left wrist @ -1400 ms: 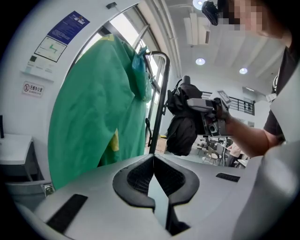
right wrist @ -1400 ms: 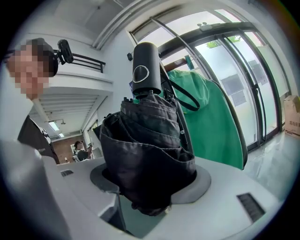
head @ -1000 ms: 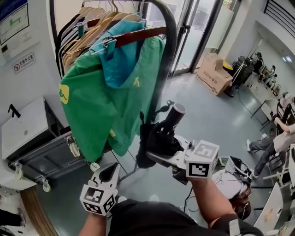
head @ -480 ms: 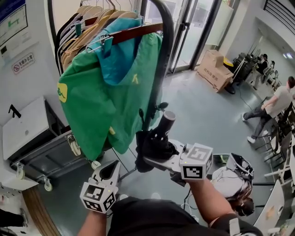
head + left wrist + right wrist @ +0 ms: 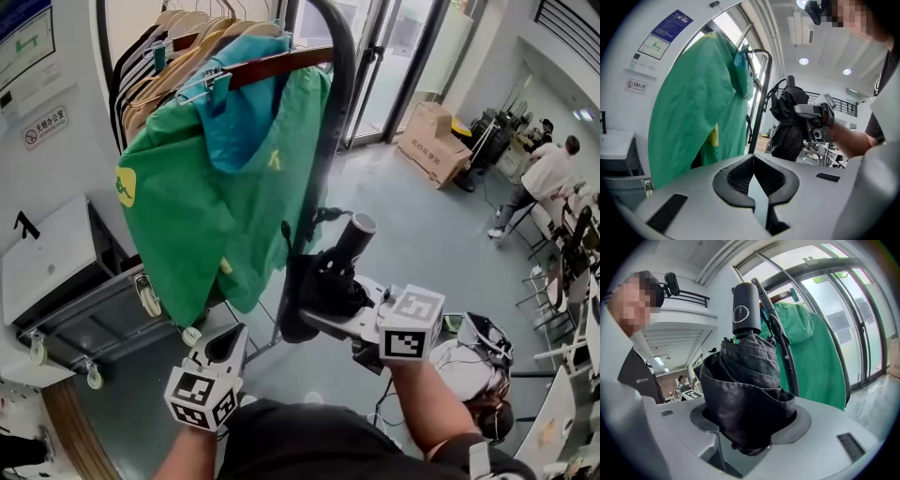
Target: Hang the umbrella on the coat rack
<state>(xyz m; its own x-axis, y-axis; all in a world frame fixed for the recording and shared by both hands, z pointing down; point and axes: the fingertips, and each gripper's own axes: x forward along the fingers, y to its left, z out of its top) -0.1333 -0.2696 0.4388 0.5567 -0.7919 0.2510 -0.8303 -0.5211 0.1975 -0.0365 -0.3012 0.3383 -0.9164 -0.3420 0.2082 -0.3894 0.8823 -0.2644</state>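
Note:
A folded black umbrella with a cylindrical black handle is clamped in my right gripper; its fabric bulges out between the jaws and the handle points up. It sits just right of the coat rack's curved black post, with its thin wrist strap by the post. The rack's wooden rail carries a green jacket. My left gripper hangs low and left, jaws closed together with nothing between them. From there the umbrella shows beside the post.
Several wooden hangers fill the rail's far end. A wheeled grey cart stands under the jacket. A cardboard box lies by the glass doors. People and desks are at the right.
The right gripper with the umbrella dipped and shifted left half a second ago, then rose back up and to the right beside the post. The left gripper barely moved.

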